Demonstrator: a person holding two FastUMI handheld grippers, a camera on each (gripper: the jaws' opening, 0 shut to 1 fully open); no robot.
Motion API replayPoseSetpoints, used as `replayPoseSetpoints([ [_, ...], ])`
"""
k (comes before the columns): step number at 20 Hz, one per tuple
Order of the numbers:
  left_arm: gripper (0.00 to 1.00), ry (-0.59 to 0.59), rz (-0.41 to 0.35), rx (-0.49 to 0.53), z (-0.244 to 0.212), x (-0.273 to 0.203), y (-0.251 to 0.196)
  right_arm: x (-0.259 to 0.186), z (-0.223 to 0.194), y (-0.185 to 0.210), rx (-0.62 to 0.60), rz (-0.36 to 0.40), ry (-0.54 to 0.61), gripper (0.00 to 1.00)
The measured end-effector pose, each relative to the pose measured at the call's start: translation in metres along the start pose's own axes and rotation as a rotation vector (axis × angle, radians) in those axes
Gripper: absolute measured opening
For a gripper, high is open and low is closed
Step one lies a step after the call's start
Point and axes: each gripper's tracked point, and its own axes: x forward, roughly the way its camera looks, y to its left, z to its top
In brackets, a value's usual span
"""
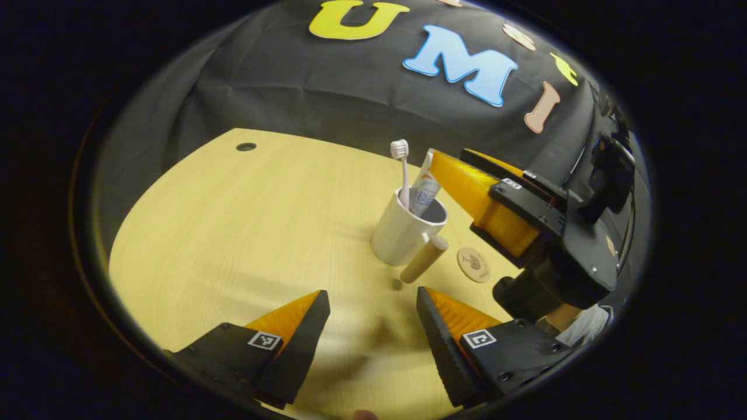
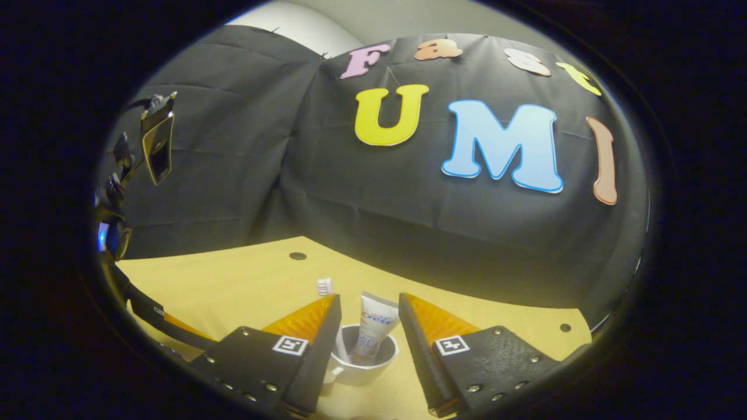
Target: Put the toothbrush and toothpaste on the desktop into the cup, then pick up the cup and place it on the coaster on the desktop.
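Left gripper (image 1: 372, 306): wedge-shaped jaws, ribbed inner faces, each carrying a square black-and-white marker tag. Right gripper (image 2: 370, 312): same build, tagged likewise, silver screws along its black plates. From the left gripper view, its body is a black block with small screws. Light grey sleeve (image 1: 586, 324) beneath.
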Motion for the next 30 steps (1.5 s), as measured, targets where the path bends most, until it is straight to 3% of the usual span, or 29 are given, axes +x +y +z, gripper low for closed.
replayPoseSetpoints([
  [2, 0.97, 0.016, -0.009, -0.005, 0.002, 0.002, -0.008, -0.022, 0.009, -0.009, 0.011, -0.029, 0.012, 0.89],
  [10, 0.97, 0.073, -0.002, 0.031, 0.012, 0.014, -0.041, -0.101, 0.043, -0.066, 0.054, -0.135, 0.039, 0.82],
  [15, 0.95, 0.144, -0.007, 0.074, 0.014, 0.031, -0.059, -0.138, 0.047, -0.097, 0.113, -0.203, 0.057, 0.86],
  [27, 0.99, 0.407, 0.065, 0.041, 0.029, 0.090, -0.064, -0.220, 0.002, -0.158, 0.204, -0.360, 0.179, 0.86],
  [28, 0.99, 0.423, 0.079, 0.047, 0.031, 0.094, -0.062, -0.227, -0.003, -0.162, 0.202, -0.368, 0.191, 0.82],
  [30, 0.94, 0.449, 0.101, 0.075, 0.033, 0.105, -0.060, -0.235, -0.011, -0.167, 0.209, -0.377, 0.209, 0.86],
])
